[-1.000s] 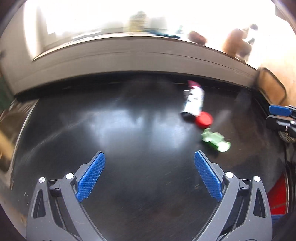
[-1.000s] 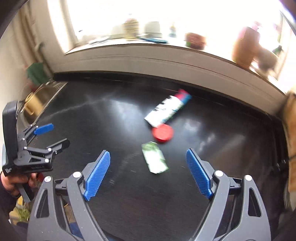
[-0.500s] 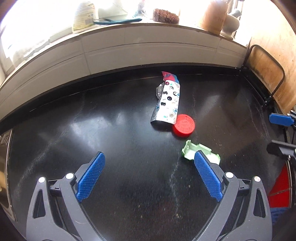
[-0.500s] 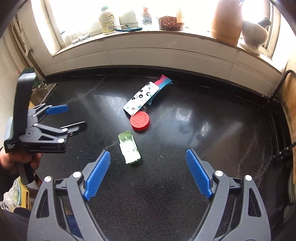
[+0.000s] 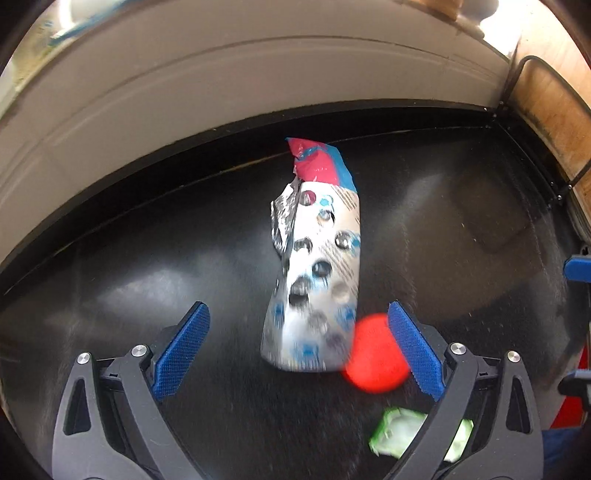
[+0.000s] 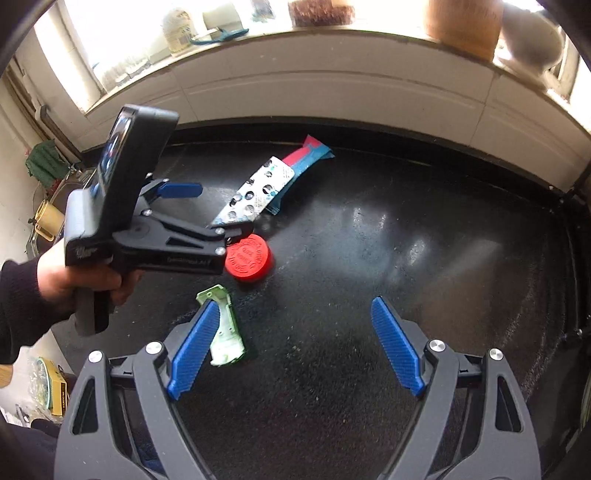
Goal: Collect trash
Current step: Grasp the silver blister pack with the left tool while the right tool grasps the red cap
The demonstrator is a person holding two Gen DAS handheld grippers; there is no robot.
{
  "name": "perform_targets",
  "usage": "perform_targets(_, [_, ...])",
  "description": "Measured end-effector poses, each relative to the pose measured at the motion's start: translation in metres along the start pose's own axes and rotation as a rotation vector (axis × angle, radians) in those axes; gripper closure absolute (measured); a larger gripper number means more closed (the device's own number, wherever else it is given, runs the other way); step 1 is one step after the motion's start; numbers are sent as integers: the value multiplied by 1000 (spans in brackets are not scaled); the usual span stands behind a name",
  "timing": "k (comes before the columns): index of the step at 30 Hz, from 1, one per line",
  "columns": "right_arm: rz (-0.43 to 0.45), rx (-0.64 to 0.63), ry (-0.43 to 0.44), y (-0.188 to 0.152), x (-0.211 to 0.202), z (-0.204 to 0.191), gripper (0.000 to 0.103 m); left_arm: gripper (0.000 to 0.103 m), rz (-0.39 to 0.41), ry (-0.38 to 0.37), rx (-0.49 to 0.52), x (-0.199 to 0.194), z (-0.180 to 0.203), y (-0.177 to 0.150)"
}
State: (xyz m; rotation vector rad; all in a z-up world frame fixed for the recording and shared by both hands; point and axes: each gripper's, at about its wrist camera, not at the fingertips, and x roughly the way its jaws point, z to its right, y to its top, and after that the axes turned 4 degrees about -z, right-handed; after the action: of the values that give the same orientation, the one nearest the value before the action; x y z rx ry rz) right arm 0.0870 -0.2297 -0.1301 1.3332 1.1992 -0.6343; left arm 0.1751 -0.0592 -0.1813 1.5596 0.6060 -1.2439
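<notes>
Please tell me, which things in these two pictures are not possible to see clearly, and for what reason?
- Red cap: left wrist view, motion-blurred; its embossed text is unreadable.
- Green packet: left wrist view, partly behind the left gripper finger.
- Wrapper: right wrist view, near end hidden by that gripper.
- Windowsill bottle: right wrist view, washed out.

Both grippers are built alike: dark grey plastic frames with triangular cut-outs, round silver screw heads at the joints, and long blue pads with a fine ribbed texture lining the jaws of the right gripper (image 6: 295, 347) and the left gripper (image 5: 297, 350). A boxy black housing with a glossy face sits on top of the left one, above a thick grey handle. The hand (image 6: 79, 275) on that handle comes out of a dark knitted sleeve (image 6: 18, 302).
</notes>
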Motion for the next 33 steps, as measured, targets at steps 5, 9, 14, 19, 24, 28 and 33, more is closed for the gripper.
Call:
perform_targets(5, [-44,-9,21,16,29,2,22,16,-25,-55,34,23,-7,7])
perform_targets(9, [-68,-35,40,26,58,-3,22,46,-1,-71,81,21,-6,4])
perform_targets(14, [-93,-83,57,31,84,-16,22,59,47,-62,95,0,-9,-6])
perform_targets(19, [-103,-175,38,34,106,-42,22,59,81,-54,33,-26,-23,-20])
perform_targets(24, [-75,-265,-6,38,115,-66,22,59,89,-9,-85,-49,-46,-39])
perform_targets(28, [-46,-325,-34,37,114,-82,53,59,71,24,-179,-59,-60,-60])
perform_targets(33, [-42,-312,-29,37,98,-85,54,59,57,62,-244,-78,-61,-90])
